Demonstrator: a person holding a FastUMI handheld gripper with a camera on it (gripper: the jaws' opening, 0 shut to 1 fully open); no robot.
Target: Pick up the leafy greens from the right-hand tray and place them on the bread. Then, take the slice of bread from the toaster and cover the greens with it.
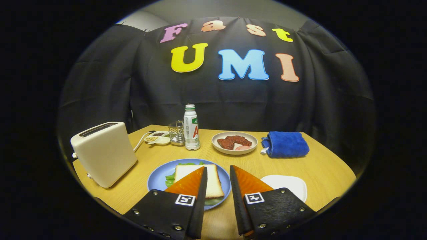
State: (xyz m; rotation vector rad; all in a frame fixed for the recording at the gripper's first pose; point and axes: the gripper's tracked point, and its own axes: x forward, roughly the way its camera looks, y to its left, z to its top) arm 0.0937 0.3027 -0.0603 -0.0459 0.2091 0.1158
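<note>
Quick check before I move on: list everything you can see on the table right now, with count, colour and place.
toaster: 1, cream, at the table's left side, slots look empty
blue plate: 1, blue, just ahead of the fingers
bread slice: 1, white, on the blue plate, lying over the greens
leafy greens: 1 bunch, green, peeking out under the bread
white tray: 1, white, right of the blue plate
meat plate: 1, beige, holds dark red pieces, beyond the blue plate
bottle: 1, white with green cap, centre back
wire holder: 1, metal, left of the bottle
small dish: 1, white, beside the toaster
towel: 1, blue, folded, back right
table: 1, light wood
gripper: 1, fingers apart, holding nothing
</note>
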